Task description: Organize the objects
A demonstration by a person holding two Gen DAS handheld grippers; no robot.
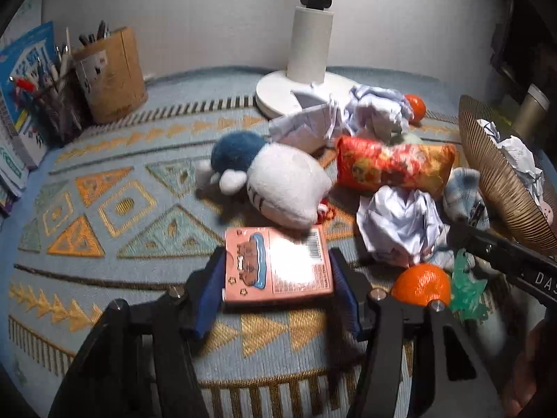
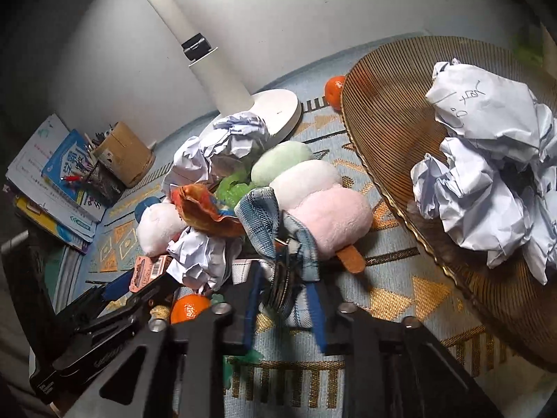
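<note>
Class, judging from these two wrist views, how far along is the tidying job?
Done: crumpled paper lies in the bowl. In hand: left gripper clamps the pink box; right gripper holds blue cloth. Left: plush toy, oranges, snack bag, loose paper.

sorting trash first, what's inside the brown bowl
The bowl holds crumpled paper balls, one with handwriting. Anything beneath the paper is covered, and the bowl's right side runs out of view.

Black tongs (image 1: 276, 278), blue finger pads (image 1: 209, 292), silver screws.
</note>
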